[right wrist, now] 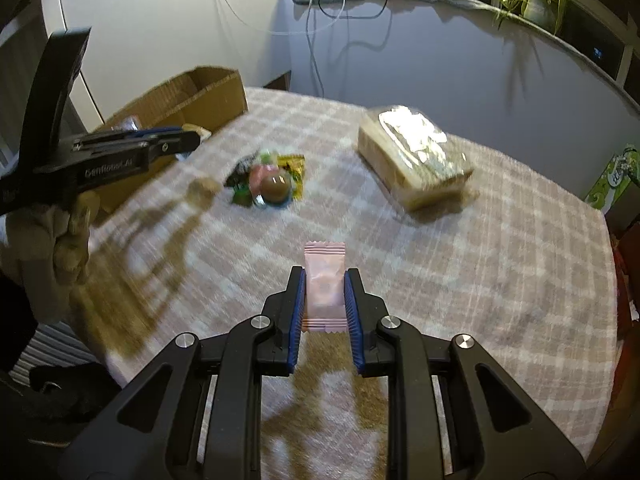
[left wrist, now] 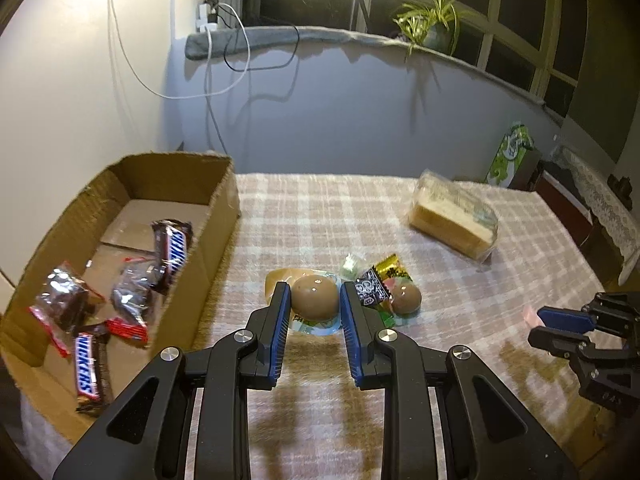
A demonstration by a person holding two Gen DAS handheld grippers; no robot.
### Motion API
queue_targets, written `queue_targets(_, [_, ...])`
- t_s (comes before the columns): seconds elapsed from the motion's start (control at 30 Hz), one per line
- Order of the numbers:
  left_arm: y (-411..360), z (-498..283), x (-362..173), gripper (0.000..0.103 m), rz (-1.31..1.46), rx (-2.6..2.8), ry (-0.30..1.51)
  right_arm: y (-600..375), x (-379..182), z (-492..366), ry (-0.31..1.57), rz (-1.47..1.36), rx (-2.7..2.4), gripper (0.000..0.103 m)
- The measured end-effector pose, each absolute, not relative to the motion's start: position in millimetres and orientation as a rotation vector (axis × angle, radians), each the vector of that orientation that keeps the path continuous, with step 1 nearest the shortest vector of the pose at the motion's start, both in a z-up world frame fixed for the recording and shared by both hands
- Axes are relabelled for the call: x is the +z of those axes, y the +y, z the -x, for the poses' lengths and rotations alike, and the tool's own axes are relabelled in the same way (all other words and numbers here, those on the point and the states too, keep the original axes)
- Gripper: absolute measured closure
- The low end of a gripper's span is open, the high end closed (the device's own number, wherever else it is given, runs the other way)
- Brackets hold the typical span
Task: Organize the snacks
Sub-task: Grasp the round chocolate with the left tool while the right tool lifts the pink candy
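Both claws grip snacks — left claw (left wrist: pixel 314 304) an egg (left wrist: pixel 314 297), right claw (right wrist: pixel 325 292) a pink packet (right wrist: pixel 324 280) — so carry each gently over the box (left wrist: pixel 224 200) before releasing.

You worked over a pink-and-white plaid tablecloth (left wrist: pixel 320 208). A brown cardboard box (left wrist: pixel 222 200) at far left held brown, red-edged Snickers bars (left wrist: pixel 86 372). Your black right gripper (right wrist: pixel 324 292), blue-padded, showed a pale pink packet (right wrist: pixel 324 276). A brown egg (left wrist: pixel 314 296) sat centre.

Left hand-held gripper (left wrist: pixel 315 304) clamped — right hand-held gripper (right wrist: pixel 324 290) likewise, both tilted downward.
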State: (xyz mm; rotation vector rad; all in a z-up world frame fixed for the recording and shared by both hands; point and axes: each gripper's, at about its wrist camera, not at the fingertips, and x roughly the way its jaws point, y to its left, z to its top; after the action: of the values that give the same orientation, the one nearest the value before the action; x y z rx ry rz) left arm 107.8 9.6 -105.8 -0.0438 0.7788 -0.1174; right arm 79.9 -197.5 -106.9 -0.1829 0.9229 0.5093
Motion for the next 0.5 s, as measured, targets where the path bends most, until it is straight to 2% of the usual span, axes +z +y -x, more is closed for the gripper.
queue_targets(0.5, [59.9, -79.7, -74.0, 0.079, 0.099, -0.031, 0.681, -136.3, -51.7, -108.5, 0.772, 0.168, 0.604, 0.083])
